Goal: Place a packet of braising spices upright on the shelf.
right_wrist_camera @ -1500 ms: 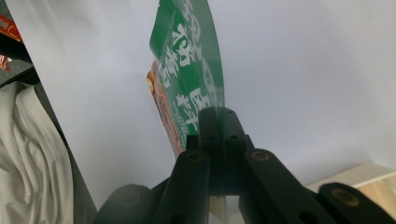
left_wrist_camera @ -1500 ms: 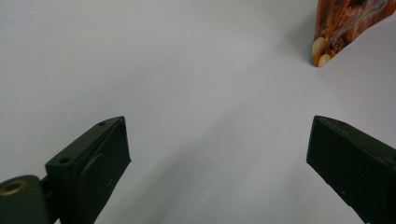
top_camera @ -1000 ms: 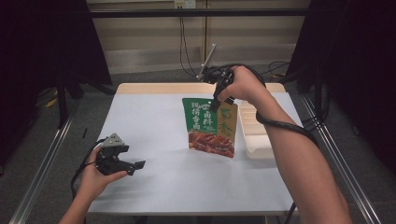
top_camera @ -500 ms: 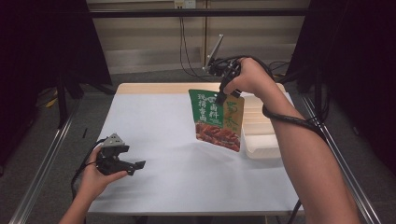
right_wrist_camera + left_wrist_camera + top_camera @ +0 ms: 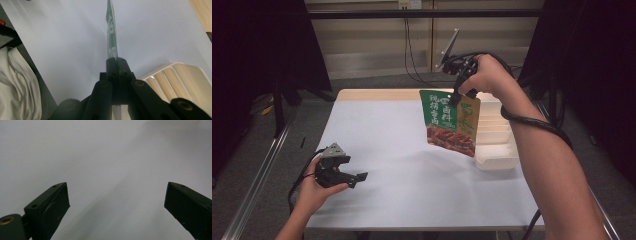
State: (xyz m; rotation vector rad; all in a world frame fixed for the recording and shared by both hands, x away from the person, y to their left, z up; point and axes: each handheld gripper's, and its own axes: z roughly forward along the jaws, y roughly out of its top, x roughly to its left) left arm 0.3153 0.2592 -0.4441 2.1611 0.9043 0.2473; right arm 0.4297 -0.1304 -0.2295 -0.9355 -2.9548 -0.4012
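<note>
high view shows the right tongs (image 5: pixel 455 97) clamped on the top edge of a green snack pouch (image 5: pixel 451 121), which hangs clear of the white tabletop (image 5: pixel 402 165) at the far right, just left of a white moulded tray (image 5: pixel 494 150). so the pick-up looks done: the pouch is gripped and off the surface. what seems left is carrying it to wherever it belongs, perhaps the tray beside it, and letting go; nothing lies in the tray's grooves as far as i can tell.

the pouch is a flat, glossy film packet, green with white lettering, a tan panel on one side and a printed picture of reddish food low down. in the right gripper view it is seen edge-on, thin as a sheet, pinched between the two black jaws, and it hangs slightly tilted. the tray is a pale, ribbed, thin-walled shell with rounded corners. the tabletop is matte and smooth with a bare wooden strip at its far edge.

the left tongs (image 5: pixel 357 179) rest low at the near left, spread wide with nothing between them.
</note>
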